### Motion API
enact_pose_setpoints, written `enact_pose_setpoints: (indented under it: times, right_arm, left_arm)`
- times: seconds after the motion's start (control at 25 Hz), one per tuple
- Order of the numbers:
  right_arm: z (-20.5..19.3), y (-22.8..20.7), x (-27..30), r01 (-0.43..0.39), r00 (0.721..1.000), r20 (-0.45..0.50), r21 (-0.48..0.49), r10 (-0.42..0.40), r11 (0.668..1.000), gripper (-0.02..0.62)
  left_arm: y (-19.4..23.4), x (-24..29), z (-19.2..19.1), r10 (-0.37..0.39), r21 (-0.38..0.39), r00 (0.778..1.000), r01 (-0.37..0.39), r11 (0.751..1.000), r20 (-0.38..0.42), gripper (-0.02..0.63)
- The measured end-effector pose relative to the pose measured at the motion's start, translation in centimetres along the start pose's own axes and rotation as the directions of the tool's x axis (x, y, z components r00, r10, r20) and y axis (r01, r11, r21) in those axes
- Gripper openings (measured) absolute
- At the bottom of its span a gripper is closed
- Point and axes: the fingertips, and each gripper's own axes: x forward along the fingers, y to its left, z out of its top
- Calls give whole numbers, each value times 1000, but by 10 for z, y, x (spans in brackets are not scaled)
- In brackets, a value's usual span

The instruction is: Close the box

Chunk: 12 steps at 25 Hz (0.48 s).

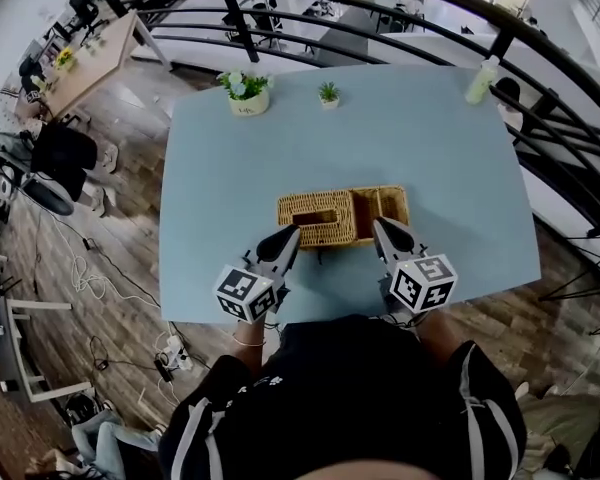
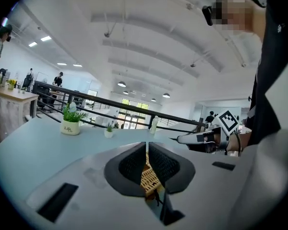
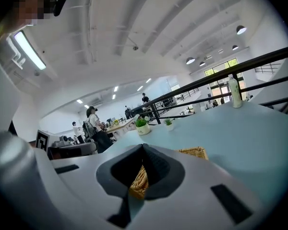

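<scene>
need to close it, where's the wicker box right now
In the head view the wicker box sits on the blue table near the person's edge, just beyond the left hand-held gripper and the right hand-held gripper.

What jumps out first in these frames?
The wicker box sits on the pale blue table, toward the person's side. The left tool and right tool point at its near edge, both with jaws shut. A big potted plant and a small potted plant stand at the far edge.
</scene>
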Motion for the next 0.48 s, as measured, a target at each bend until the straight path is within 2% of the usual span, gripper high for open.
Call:
enact_pose_setpoints:
  times: [0.16,0.48]
  right_arm:
    - [7,1,-5,-13,1000,21,-1,13,1000,0]
    - [5,8,-2,-24,1000,1,-16,24,1000,0]
  left_arm:
    - [-7,5,6,-22,32,1000,22,999,-5,28]
    - [-4,6,6,-19,29,1000,19,999,-12,28]
